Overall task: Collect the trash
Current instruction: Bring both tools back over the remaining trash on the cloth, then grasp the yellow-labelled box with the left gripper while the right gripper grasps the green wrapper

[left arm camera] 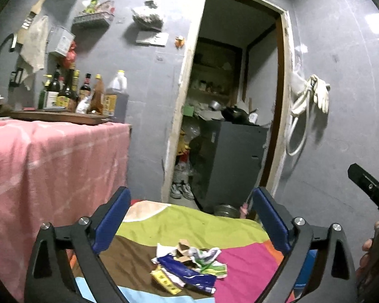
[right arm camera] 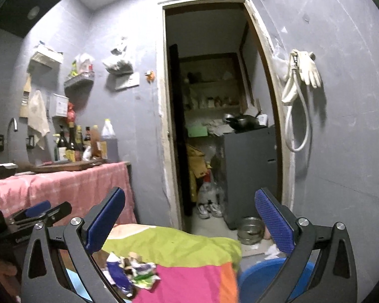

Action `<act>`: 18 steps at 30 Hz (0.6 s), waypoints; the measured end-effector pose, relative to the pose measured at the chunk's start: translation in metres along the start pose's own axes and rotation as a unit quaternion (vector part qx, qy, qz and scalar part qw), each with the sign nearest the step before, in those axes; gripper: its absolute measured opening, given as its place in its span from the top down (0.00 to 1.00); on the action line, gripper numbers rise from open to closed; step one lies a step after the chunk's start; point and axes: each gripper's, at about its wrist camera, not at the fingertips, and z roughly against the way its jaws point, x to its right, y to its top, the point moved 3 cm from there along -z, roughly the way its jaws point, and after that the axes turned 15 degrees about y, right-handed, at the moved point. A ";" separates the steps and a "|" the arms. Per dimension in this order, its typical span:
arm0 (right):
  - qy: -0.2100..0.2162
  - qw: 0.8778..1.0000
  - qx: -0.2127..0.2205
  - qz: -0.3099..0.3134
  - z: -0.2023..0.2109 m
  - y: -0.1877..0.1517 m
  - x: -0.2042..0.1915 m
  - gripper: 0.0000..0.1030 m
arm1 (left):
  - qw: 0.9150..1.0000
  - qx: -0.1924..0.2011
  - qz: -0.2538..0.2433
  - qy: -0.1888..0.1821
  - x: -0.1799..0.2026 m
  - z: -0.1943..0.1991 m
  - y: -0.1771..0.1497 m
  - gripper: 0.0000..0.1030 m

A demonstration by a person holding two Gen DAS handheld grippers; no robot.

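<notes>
While trash [left arm camera: 189, 267] shows in both, only the right view catches the steel bowl [right arm camera: 250, 228]

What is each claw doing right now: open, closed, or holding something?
Left claw: open, holding nothing; the trash pile lies on the colourful cloth below it.
Right claw: open, holding nothing.
</notes>
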 end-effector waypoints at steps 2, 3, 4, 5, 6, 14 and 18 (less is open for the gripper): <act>0.005 1.000 0.007 0.004 -0.002 -0.004 -0.007 0.00 | 1.000 -0.002 0.000 0.009 -0.008 0.001 -0.004 0.08; 0.010 1.000 0.008 0.009 -0.005 -0.008 -0.012 0.00 | 1.000 -0.002 0.002 0.013 -0.014 0.001 -0.007 0.08; 0.013 1.000 0.011 0.013 -0.007 -0.011 -0.016 0.00 | 1.000 -0.003 0.004 0.017 -0.019 0.002 -0.010 0.07; 0.016 1.000 0.013 0.019 -0.008 -0.014 -0.020 0.00 | 1.000 -0.005 0.007 0.021 -0.025 0.001 -0.013 0.05; 0.019 0.999 0.015 0.026 -0.009 -0.018 -0.025 0.00 | 1.000 -0.007 0.009 0.026 -0.030 0.000 -0.017 0.02; 0.042 0.998 -0.026 0.037 -0.039 -0.057 -0.035 0.00 | 0.996 -0.059 0.004 0.063 -0.056 -0.024 -0.058 0.02; 0.041 0.996 -0.078 0.031 -0.060 -0.079 -0.029 0.00 | 0.993 -0.101 -0.002 0.063 -0.060 -0.042 -0.078 0.02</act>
